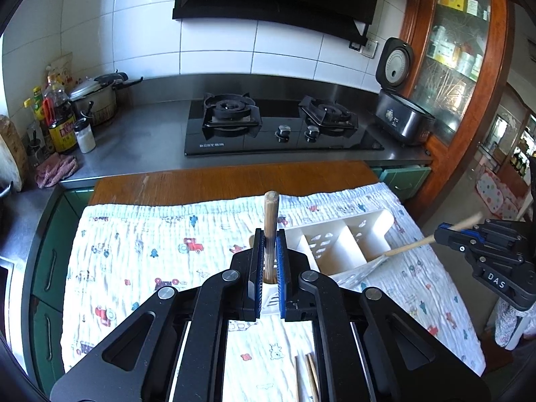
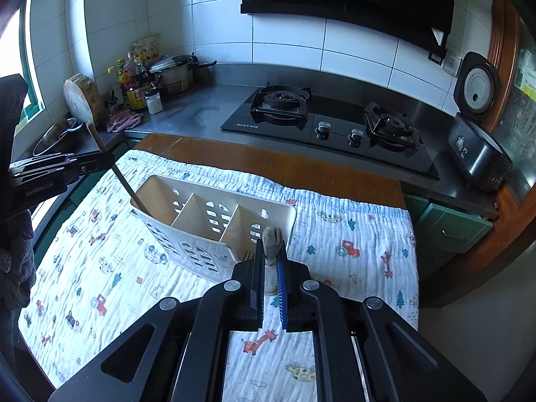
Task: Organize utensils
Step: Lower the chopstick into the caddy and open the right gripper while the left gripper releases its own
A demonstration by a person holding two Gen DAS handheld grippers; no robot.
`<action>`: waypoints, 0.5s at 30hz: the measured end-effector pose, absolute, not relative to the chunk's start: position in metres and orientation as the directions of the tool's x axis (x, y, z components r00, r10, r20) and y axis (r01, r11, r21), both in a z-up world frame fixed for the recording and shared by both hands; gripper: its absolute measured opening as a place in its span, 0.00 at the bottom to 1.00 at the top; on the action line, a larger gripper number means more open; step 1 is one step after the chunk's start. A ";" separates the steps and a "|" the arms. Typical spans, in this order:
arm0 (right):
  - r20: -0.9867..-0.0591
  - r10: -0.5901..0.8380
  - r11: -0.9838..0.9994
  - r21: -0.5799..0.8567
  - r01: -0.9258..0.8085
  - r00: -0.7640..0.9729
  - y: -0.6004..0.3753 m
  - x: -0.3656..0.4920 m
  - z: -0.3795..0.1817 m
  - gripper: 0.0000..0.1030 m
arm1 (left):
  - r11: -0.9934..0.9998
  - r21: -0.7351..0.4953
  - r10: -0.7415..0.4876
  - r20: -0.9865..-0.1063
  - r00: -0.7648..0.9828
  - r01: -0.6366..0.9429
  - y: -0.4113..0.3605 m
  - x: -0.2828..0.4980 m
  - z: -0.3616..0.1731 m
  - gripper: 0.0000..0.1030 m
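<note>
A white three-compartment utensil holder [image 2: 214,227] stands on the patterned cloth; it also shows in the left wrist view [image 1: 338,244]. My left gripper [image 1: 269,234] is shut on a wooden-handled utensil [image 1: 270,221], whose lower end reaches into the holder's left end compartment [image 2: 157,197]. From the right wrist view the left gripper [image 2: 100,162] is at the far left with that utensil [image 2: 124,181] slanting down. My right gripper [image 2: 270,251] is shut on another wooden-handled utensil [image 2: 270,244] at the holder's right end. In the left wrist view the right gripper [image 1: 442,234] holds its handle [image 1: 412,244].
Two wooden chopsticks [image 1: 310,378] lie on the cloth [image 1: 134,268] near my left gripper. Behind the table are a steel counter with a gas hob [image 1: 278,124], a rice cooker [image 1: 402,117], a pot and bottles [image 1: 60,117]. A wooden cabinet [image 1: 462,50] stands at right.
</note>
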State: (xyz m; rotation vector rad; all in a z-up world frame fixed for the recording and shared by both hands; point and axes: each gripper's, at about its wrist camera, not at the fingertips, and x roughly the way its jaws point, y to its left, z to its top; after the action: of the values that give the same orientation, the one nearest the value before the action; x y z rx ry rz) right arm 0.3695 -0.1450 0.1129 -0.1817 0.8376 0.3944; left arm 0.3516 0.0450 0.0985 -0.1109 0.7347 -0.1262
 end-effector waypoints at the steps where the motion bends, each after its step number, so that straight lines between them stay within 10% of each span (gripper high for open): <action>1: -0.748 0.270 0.913 0.000 -0.407 0.606 -0.146 0.369 0.115 0.07 | 0.986 -0.147 -0.154 -0.660 0.735 0.075 0.045 0.351 0.099 0.08; 15: -0.618 0.295 0.925 -0.007 -0.380 0.729 -0.173 0.298 0.164 0.33 | 0.984 -0.154 -0.158 -0.542 0.825 0.088 0.047 0.280 0.142 0.40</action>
State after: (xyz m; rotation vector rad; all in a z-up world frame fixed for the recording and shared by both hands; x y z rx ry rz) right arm 0.2984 -0.1730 0.1643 -0.1359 0.6557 0.3728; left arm 0.2803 0.0465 0.1423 -0.1248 0.5862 -0.1311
